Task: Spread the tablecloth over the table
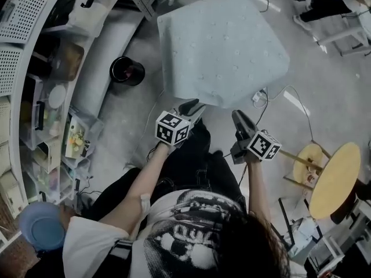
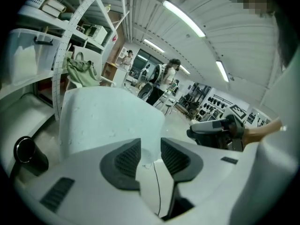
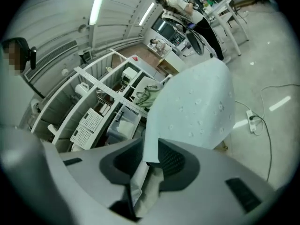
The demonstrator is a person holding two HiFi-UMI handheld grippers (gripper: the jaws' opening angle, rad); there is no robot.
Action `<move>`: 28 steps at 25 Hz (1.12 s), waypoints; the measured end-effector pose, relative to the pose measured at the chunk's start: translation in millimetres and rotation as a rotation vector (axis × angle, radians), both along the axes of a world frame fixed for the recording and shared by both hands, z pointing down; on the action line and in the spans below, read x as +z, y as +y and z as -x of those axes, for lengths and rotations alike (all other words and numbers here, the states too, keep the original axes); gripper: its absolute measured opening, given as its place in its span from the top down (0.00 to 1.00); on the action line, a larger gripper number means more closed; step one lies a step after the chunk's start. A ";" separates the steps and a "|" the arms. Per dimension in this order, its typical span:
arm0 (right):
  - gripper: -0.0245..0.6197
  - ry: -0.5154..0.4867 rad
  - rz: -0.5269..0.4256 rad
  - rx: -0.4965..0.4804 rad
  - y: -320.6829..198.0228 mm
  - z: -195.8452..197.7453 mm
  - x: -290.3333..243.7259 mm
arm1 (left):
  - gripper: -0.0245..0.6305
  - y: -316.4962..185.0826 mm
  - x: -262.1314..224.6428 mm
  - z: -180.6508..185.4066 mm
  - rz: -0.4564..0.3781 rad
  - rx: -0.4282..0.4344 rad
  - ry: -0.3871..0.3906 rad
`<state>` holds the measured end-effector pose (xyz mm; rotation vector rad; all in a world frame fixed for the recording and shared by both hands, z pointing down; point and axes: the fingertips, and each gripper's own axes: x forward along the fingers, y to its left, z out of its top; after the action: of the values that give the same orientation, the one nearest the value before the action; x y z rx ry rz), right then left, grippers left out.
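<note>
A pale teal tablecloth (image 1: 220,45) lies draped over the table in front of me. In the head view both grippers sit at its near edge. My left gripper (image 1: 191,105) is at the near left corner. In the left gripper view the cloth (image 2: 108,116) narrows to a corner tip that sits between the left gripper's (image 2: 151,146) pads. My right gripper (image 1: 237,116) is shut on the near right part of the edge. In the right gripper view the cloth (image 3: 197,107) runs straight into the right gripper (image 3: 151,146), and a crumpled fold hangs below the pads. The table itself is hidden under the cloth.
White shelving (image 1: 35,97) with bins lines the left side, and a black bucket (image 1: 126,71) stands on the floor beside it. A power strip with cables (image 1: 258,97) lies near the table's right corner. A round wooden stool (image 1: 333,178) stands at the right. People (image 2: 164,76) stand far off.
</note>
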<state>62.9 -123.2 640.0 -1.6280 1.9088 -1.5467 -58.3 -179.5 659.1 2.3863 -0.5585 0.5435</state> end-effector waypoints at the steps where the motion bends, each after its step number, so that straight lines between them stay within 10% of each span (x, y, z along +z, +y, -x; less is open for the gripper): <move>1: 0.80 0.012 -0.033 -0.003 -0.2 -4.4 -11.2 | 0.75 0.8 -9.2 -7.6 -0.022 0.006 0.015; 12: 0.84 0.106 -0.267 0.000 67.9 -26.7 -96.7 | 0.77 73.0 -99.1 -63.2 -0.188 0.104 0.086; 28: 0.94 0.431 -0.345 0.032 209.9 -50.1 -152.8 | 0.86 221.9 -159.8 -98.7 -0.290 0.219 0.184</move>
<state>113.0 86.7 487.2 -1.9203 2.1848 -0.8313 40.4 42.4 499.3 2.7592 -0.3131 0.3470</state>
